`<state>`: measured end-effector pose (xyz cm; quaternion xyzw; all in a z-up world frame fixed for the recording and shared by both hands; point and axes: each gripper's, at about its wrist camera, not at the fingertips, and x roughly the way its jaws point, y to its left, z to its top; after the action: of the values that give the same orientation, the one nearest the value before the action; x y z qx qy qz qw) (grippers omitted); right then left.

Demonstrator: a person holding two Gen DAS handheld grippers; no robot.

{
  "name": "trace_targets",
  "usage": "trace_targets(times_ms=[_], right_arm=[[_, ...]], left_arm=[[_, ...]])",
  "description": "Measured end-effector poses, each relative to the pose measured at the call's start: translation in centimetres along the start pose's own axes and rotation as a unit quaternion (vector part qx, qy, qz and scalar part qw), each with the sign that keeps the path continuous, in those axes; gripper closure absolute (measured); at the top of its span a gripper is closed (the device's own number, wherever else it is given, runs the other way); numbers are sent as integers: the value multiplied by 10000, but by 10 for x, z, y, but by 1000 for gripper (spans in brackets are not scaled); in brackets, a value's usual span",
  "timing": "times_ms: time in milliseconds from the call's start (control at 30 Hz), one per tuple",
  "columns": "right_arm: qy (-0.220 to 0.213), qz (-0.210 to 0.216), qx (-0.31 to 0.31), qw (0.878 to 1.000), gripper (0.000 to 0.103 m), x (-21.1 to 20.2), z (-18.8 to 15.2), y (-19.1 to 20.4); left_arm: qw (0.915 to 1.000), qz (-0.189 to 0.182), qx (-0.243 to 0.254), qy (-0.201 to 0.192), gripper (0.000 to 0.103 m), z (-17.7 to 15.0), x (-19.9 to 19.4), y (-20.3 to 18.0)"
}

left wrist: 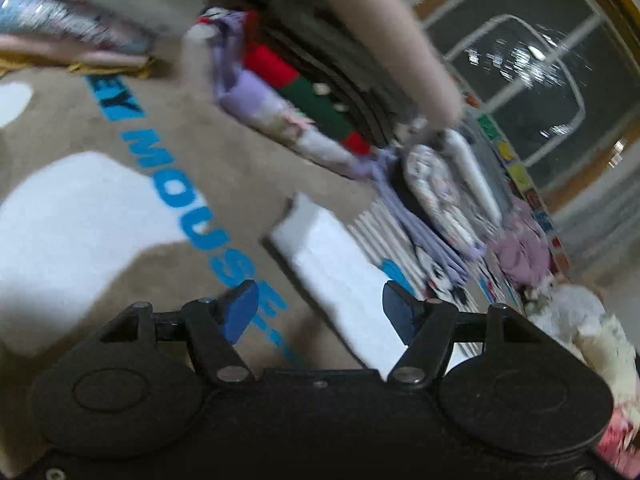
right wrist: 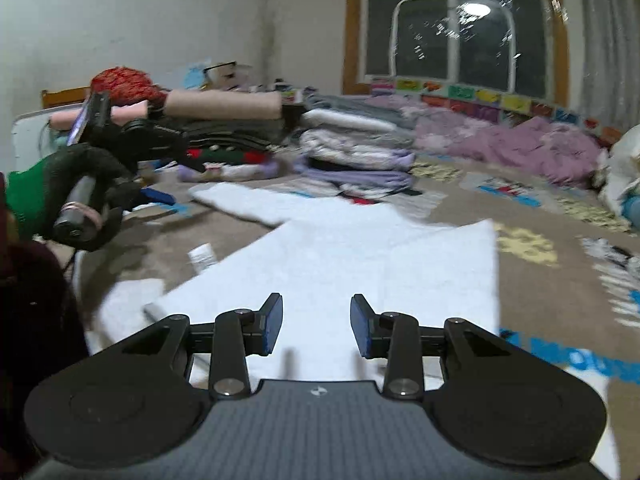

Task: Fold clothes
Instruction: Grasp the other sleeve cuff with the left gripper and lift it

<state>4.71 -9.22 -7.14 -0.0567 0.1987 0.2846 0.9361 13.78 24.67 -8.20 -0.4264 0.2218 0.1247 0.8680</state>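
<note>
A white fleecy garment (right wrist: pixel 340 252) lies spread flat on the printed carpet, one sleeve reaching to the far left. In the right wrist view my right gripper (right wrist: pixel 316 326) hovers open just above its near edge, nothing between the blue pads. The left gripper (right wrist: pixel 156 194) shows at the left of that view, held by a hand in a dark glove with a green cuff. In the blurred, tilted left wrist view my left gripper (left wrist: pixel 318 312) is open over the carpet, with a part of the white garment (left wrist: pixel 340 264) lying ahead of its right finger.
Stacks of folded clothes (right wrist: pixel 352 152) and a beige roll (right wrist: pixel 224 104) stand behind the garment. A crumpled lilac heap (right wrist: pixel 520 140) lies along the wall under a dark window (right wrist: pixel 452 28). The beige carpet (left wrist: pixel 120 128) bears blue lettering. A small white tag (right wrist: pixel 202 256) lies left of the garment.
</note>
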Motion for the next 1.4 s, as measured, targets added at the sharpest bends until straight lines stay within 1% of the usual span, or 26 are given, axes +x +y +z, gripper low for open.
trace_targets(times_ms=[33,100,133,167,233,300,333,500,533,567,633,700,733,800,867,933,1033,1100,1133,1233,1300,1333,1400], right_arm=[[36,73,36,10000,65,2,1,1],[82,177,114,9997,65,5,4,4],[96,188,152,9997,65,6,5,5],[112,212,219,9995,65,6,5,4],[132,252,384,9989,65,6,6,-1],[139,297,612,9976,64,7,7,-12],[142,324,741,9966,64,8,8,-21],[155,461,1385,9892,64,14,13,-63],[158,488,1513,9872,64,15,13,-71],[161,515,1640,9850,63,16,14,-79],[166,569,1883,9803,49,18,16,-96],[178,634,1737,9826,49,30,24,-105],[99,716,1735,9822,50,37,29,-111],[-92,1059,2062,9727,50,46,35,-127],[-257,1401,2386,9606,50,55,41,-143],[-422,1803,2759,9432,50,64,40,-159],[-711,2381,3576,9002,49,71,31,-190],[-869,2607,4007,8740,48,71,22,-210],[-922,2694,4186,8624,46,72,18,-221],[-1162,2808,4631,8326,41,72,6,-247],[-1321,2892,4987,8064,38,76,-4,-261],[-1381,2933,5163,7927,36,79,-9,-267],[-1355,2912,5377,7795,33,86,-16,-274]], left_arm=[[10000,13,-80,-6,36,3,4,3],[9997,39,-241,-18,43,9,13,10],[9995,52,-322,-24,54,11,18,13],[9997,-9,-244,-60,62,11,18,8],[9998,-134,-82,-133,68,9,17,-2],[9994,-258,80,-206,80,8,17,-11],[9991,-320,161,-242,95,7,17,-16],[9955,-630,564,-424,97,3,16,-40],[9935,-707,718,-529,97,0,10,-49],[9902,-817,942,-630,97,-4,3,-61],[9836,-977,1328,-725,98,-15,-9,-84],[9752,-1124,1732,-798,98,-26,-19,-107],[9702,-1173,1951,-829,98,-34,-23,-119],[9586,-1267,2388,-891,98,-50,-32,-142],[9502,-1295,2690,-899,98,-66,-31,-161],[9394,-1299,3048,-883,98,-84,-28,-180],[9208,-1301,3576,-857,98,-111,-22,-209],[9068,-1300,3922,-838,98,-129,-18,-229],[8993,-1299,4093,-828,98,-138,-16,-239],[8823,-1209,4497,-685,98,-171,2,-259],[8652,-1106,4851,-617,98,-195,15,-271],[8600,-1074,4959,-549,98,-204,21,-274],[8509,-1034,5134,-409,98,-221,31,-281]])
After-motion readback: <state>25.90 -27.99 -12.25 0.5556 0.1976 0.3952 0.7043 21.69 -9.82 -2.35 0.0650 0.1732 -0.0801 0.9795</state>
